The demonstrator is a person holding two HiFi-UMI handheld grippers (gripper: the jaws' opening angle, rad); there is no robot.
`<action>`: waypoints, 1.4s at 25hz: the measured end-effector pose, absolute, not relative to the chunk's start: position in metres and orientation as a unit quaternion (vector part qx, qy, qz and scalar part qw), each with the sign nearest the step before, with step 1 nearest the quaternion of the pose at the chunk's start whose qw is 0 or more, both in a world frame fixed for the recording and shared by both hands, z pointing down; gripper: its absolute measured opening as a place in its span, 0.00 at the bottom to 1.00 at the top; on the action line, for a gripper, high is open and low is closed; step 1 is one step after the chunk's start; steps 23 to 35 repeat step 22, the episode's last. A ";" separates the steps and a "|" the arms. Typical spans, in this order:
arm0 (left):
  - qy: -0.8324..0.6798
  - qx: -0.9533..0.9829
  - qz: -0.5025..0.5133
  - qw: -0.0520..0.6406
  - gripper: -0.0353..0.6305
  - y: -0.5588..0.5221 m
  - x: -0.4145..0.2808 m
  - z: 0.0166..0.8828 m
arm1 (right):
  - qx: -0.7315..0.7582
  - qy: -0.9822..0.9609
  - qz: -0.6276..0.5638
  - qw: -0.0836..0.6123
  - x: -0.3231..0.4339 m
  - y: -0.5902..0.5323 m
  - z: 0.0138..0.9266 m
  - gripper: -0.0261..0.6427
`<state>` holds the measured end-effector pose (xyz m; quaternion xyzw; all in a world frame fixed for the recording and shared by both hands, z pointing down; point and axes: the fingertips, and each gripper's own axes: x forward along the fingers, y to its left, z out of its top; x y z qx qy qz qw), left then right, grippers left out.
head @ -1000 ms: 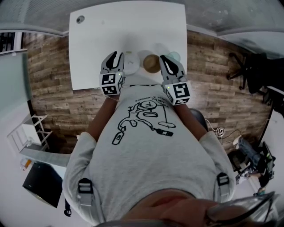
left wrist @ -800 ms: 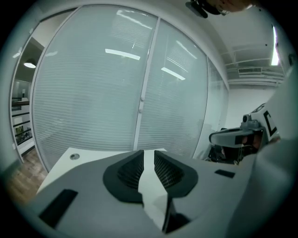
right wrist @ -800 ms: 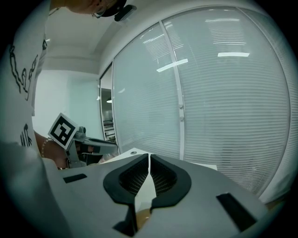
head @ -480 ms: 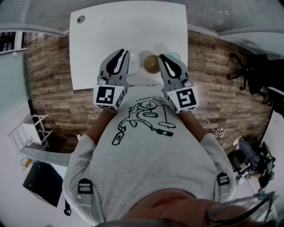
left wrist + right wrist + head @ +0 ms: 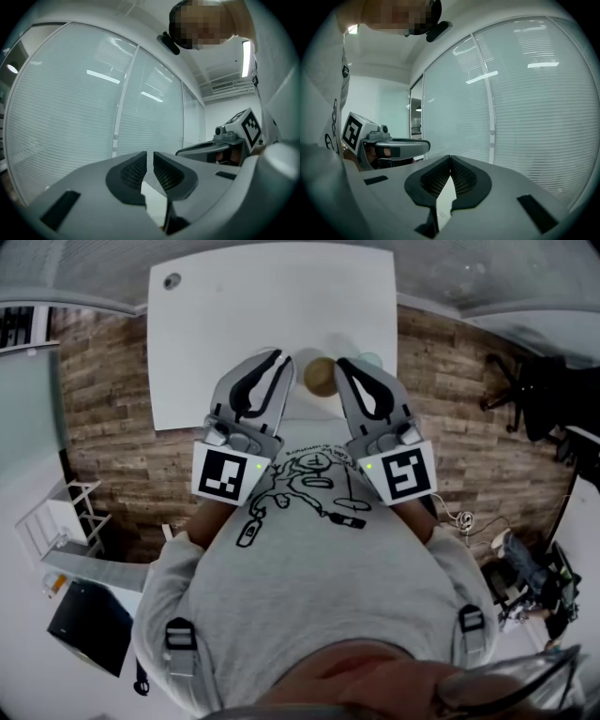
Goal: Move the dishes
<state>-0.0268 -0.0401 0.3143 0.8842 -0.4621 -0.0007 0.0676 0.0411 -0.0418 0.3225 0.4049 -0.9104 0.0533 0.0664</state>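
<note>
Three dishes sit near the front edge of the white table: a brown bowl, a white dish partly hidden behind my left gripper, and a pale green dish behind my right gripper. My left gripper is held high above the table, its jaws shut to a thin slit with nothing between them. My right gripper is beside it, jaw tips touching, also empty. Both gripper views look level at glass walls with blinds, so no dish shows there.
A dark round grommet is at the table's far left corner. Wood flooring surrounds the table. A black office chair stands to the right and a white shelf rack to the left.
Both grippers have lifted up and back from the dishes toward the head camera, looming larger. The dishes have not moved.
</note>
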 end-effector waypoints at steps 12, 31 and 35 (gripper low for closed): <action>-0.447 0.892 0.007 0.058 0.12 -0.038 -0.020 0.306 | 0.403 -0.912 0.047 0.059 0.040 -0.042 0.313 0.09; -0.440 0.896 0.006 0.057 0.12 -0.034 -0.016 0.304 | 0.405 -0.912 0.043 0.058 0.040 -0.040 0.310 0.09; -0.440 0.896 0.006 0.057 0.12 -0.034 -0.016 0.304 | 0.405 -0.912 0.043 0.058 0.040 -0.040 0.310 0.09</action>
